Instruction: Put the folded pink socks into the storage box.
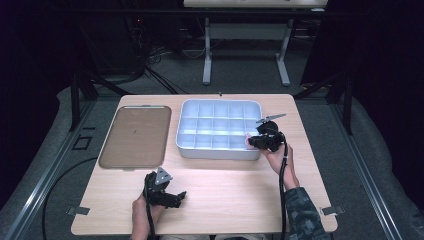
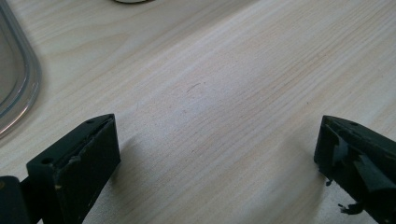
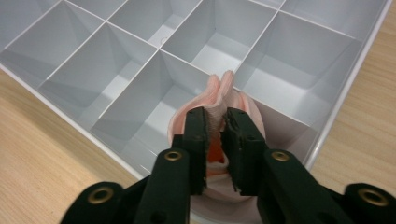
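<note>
My right gripper [image 3: 216,154] pinches a pink cloth [image 3: 219,91] over the grey divided tray's [image 1: 186,150] near-right corner cell. I'd lower it fully inside before releasing. Left gripper [image 2: 217,163] wide open, idle over the table [image 2: 224,84].

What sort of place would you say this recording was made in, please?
Probably a lab recording station: a wooden table framed by dark curtains, cables trailing on the grey floor, and a person working a right gripper over a white divided tray.

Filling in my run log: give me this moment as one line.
right claw: shut on pink cloth | over divided tray, near corner | left claw: open above table
</note>
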The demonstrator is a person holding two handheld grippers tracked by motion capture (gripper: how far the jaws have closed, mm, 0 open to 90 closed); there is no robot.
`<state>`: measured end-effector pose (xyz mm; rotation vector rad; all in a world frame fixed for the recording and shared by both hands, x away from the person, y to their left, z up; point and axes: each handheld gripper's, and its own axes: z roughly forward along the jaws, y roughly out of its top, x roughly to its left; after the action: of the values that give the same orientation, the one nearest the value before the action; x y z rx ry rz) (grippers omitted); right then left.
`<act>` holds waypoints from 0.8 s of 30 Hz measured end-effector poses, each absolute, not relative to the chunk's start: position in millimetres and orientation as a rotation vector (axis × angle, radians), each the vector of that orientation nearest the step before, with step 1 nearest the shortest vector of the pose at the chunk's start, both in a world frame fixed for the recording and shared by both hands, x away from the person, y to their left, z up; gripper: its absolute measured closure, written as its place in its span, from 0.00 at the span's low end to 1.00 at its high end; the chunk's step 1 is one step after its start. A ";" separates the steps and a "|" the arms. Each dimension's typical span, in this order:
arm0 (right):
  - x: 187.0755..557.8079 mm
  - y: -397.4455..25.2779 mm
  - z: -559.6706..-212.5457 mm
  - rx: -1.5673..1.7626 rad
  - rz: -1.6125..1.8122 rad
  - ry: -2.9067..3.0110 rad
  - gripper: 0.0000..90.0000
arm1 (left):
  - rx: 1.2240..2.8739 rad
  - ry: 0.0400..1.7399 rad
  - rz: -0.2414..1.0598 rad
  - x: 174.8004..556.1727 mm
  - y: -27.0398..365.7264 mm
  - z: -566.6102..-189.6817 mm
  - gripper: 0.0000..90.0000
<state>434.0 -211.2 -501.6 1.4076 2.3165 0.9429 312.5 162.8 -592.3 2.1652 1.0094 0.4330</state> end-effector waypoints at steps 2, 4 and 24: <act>432.7 -213.0 -499.9 1.410 0.962 2.312 0.72 | 2.165 1.009 0.433 312.5 162.8 -592.3 0.00; 430.9 -214.6 -498.4 1.407 1.001 2.305 0.64 | 2.165 1.009 0.433 312.5 162.8 -592.3 0.00; 373.7 -222.3 -466.9 1.282 1.084 2.273 0.13 | 2.165 1.010 0.432 312.6 162.8 -592.3 0.00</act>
<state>373.7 -222.3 -466.9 1.2822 2.2726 1.0838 312.6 162.8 -592.3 2.1648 1.0097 0.4324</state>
